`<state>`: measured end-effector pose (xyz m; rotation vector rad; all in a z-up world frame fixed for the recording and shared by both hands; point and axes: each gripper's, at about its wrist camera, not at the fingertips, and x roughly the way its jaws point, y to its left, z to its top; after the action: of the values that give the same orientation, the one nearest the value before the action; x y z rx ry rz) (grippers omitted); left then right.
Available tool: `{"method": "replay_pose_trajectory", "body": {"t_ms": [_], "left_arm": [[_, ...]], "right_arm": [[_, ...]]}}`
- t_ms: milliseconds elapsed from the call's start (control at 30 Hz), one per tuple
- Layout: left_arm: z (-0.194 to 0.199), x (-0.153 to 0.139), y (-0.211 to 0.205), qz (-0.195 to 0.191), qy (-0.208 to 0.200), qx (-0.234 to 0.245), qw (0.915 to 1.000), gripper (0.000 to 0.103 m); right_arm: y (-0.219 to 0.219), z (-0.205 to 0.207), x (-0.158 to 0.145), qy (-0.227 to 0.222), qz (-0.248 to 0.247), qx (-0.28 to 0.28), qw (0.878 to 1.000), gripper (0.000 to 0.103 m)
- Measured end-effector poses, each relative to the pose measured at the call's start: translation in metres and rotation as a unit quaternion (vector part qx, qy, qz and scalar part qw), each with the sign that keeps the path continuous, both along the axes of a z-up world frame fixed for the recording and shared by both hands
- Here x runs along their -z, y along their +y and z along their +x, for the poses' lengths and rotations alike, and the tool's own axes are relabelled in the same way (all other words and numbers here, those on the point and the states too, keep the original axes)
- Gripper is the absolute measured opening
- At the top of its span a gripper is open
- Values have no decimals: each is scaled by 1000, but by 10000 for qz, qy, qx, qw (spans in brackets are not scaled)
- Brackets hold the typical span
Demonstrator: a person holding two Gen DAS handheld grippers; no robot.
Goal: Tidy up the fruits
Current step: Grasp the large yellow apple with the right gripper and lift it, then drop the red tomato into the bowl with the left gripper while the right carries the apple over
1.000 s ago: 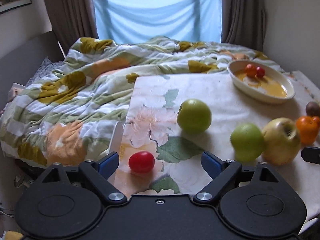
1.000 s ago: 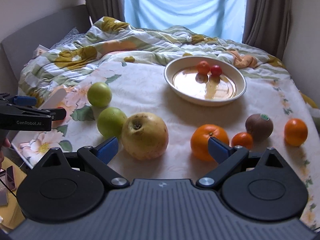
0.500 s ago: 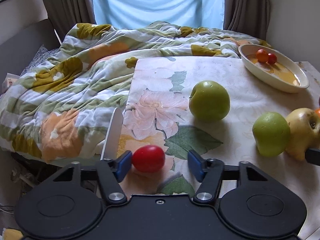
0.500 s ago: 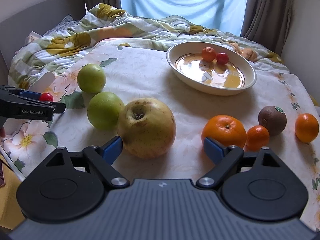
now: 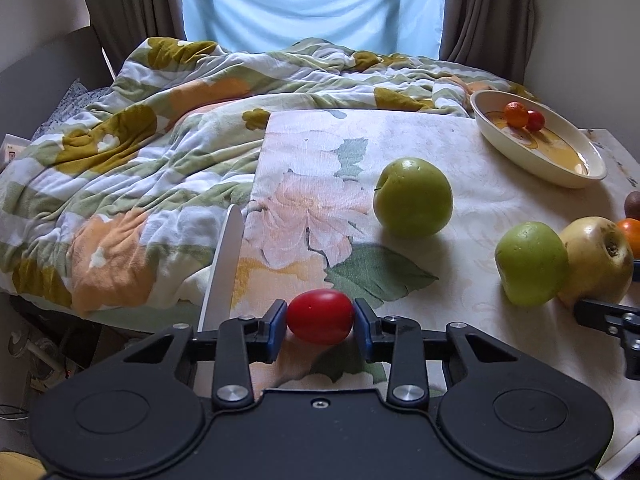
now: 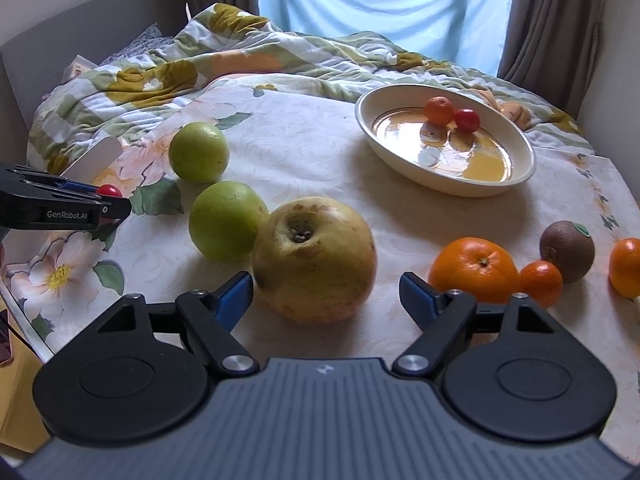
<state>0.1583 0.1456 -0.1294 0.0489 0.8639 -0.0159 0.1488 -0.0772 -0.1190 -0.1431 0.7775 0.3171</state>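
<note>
**A:** Where is the small red tomato (image 5: 320, 317), and how does it lie?

**B:** At the near left edge of the floral tablecloth (image 5: 400, 136). It is oval, with its long axis running left to right, straight across the gap of the left gripper (image 5: 320, 325). Both blue pads (image 5: 276, 326) press on its ends, so that gripper is clamped on it.

**A:** And the right gripper (image 6: 326, 300)?

**B:** Its jaws are closing around the big yellow apple (image 6: 316, 258), which sits between them with its dimpled end tilted up toward the camera. The left pad is just beside the skin; a gap shows on the right, so it has no grip.

**A:** What does the right wrist view add?

**B:** The large orange (image 6: 474, 268), small orange (image 6: 541, 282), kiwi (image 6: 567, 250) and another orange (image 6: 626, 266) at the far right edge. The left view cuts those off or shows slivers. It also shows the left gripper side-on, with the tomato peeking out.

**A:** And the left view alone?

**B:** The pads' contact on the tomato, and a white strip (image 5: 224, 268) standing beside the table edge.

**A:** Shared by both?

**B:** Two green apples (image 5: 413, 197) (image 5: 531, 263), the nearer touching the yellow apple, and the cream bowl (image 6: 404, 160) holding a tiny orange (image 6: 439, 110) and cherry tomato (image 6: 467, 120).
</note>
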Motion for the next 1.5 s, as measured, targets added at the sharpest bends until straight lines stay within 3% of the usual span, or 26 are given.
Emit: {"method": "replay_pose_trajectory", "body": {"t_ms": [500, 867, 1067, 1500], "left_arm": [[-8, -1, -1, -63, 34, 14, 10000, 39], [-13, -11, 1, -182, -9, -60, 9998, 39], [-18, -34, -2, -233, -168, -41, 9996, 39], [-11, -111, -33, -327, -777, 168, 9963, 39]], "right_arm": [[14, 21, 15, -101, -237, -257, 9993, 89], [9, 19, 8, -123, -54, -204, 9997, 88], [3, 12, -10, -122, 52, -70, 9999, 88], [-37, 6, -94, -70, 300, 368, 9989, 88]]}}
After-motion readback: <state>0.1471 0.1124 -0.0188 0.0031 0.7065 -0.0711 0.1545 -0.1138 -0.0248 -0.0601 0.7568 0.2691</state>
